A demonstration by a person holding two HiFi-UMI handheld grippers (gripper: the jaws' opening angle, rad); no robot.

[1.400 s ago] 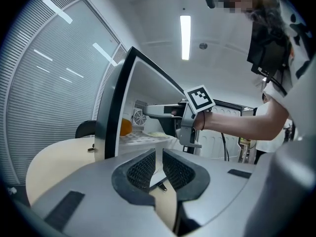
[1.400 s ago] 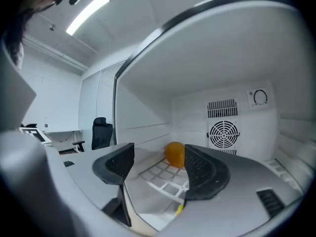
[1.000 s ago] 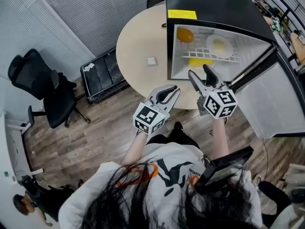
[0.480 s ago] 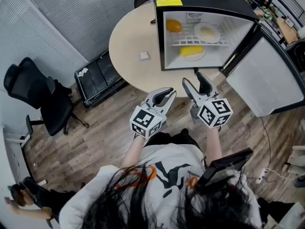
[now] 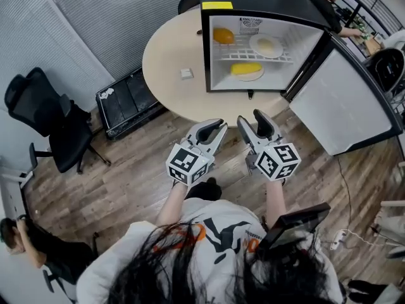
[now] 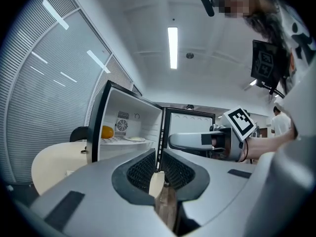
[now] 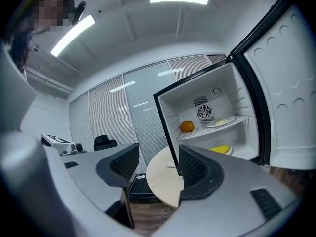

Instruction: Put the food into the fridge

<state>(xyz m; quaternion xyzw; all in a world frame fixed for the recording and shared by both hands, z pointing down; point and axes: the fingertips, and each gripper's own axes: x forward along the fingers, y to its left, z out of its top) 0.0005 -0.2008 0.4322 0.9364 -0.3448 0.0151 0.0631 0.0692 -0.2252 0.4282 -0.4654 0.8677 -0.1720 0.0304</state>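
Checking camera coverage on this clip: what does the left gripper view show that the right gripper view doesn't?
Only the left gripper view: the right gripper, its jaws apart and empty after just closing a little, and the person's forearm. Only the right gripper view: the yellow food on the lower shelf. Both: the open fridge, the orange and the white plate on its upper shelf, and the round table.
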